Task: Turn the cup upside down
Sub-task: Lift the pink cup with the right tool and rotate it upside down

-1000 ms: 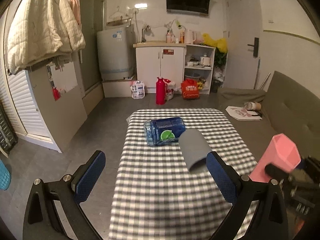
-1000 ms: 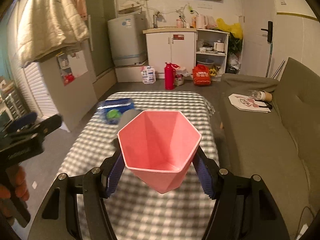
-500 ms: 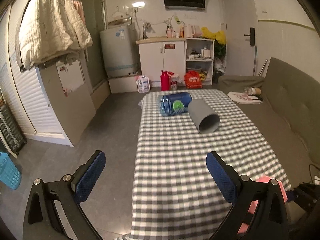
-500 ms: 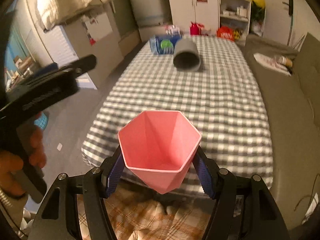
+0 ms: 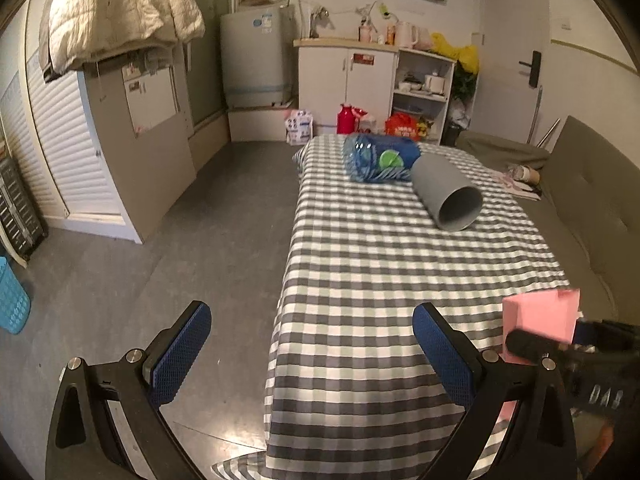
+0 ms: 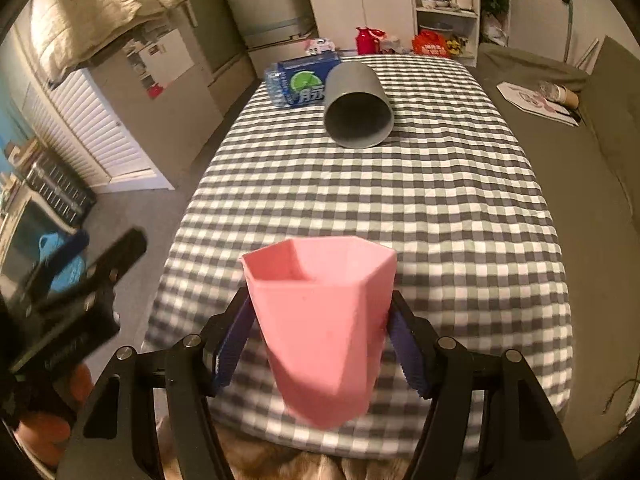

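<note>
My right gripper is shut on a pink faceted cup, held mouth-up and tilted away, above the near end of the checkered table. The cup also shows in the left wrist view, at the table's near right corner. A grey cup lies on its side further back, mouth toward me; it shows in the left wrist view too. My left gripper is open and empty, off the table's near left edge.
A blue bottle pack lies beside the grey cup at the far end. A grey sofa runs along the table's right side. Open floor lies to the left, with white cabinets behind.
My right gripper has tipped the pink cup from facing me to mouth-up and lowered over the table's near end. My left gripper drew back and left.
</note>
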A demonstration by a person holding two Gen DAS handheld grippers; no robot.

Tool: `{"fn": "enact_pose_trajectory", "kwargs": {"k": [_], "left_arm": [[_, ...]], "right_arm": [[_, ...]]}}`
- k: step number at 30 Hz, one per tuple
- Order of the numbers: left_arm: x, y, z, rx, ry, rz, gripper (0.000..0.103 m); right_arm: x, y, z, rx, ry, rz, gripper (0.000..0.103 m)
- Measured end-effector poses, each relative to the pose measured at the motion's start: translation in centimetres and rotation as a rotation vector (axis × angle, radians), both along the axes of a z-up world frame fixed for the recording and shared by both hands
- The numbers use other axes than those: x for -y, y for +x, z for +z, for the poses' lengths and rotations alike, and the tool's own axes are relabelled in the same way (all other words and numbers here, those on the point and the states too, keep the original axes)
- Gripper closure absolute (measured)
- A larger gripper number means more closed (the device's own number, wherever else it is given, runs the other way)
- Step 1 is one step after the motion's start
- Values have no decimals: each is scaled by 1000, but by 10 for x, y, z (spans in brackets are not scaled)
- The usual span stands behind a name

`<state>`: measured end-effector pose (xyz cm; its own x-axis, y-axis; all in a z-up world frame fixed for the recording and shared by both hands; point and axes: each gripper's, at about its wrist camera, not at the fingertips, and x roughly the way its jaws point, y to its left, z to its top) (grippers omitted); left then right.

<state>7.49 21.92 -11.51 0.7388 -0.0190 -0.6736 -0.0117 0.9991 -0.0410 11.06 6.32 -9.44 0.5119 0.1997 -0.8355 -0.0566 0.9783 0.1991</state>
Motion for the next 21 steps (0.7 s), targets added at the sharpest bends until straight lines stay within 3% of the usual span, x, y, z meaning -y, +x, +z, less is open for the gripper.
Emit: {"fn": "enact_pose_trajectory", "kwargs": {"k": [8,16,21], "left_arm": [[3,6,-13,-31,-30,-21,0],[22,-2,-6,-21,19,-42,0],[30,-12,1,-34,17,-7,0]], "right_arm": [[9,24,-14,-22,12,-85,37],[19,24,-28,-34,41,-122,36],[31,12,-11,11,58,-127,21]]}}
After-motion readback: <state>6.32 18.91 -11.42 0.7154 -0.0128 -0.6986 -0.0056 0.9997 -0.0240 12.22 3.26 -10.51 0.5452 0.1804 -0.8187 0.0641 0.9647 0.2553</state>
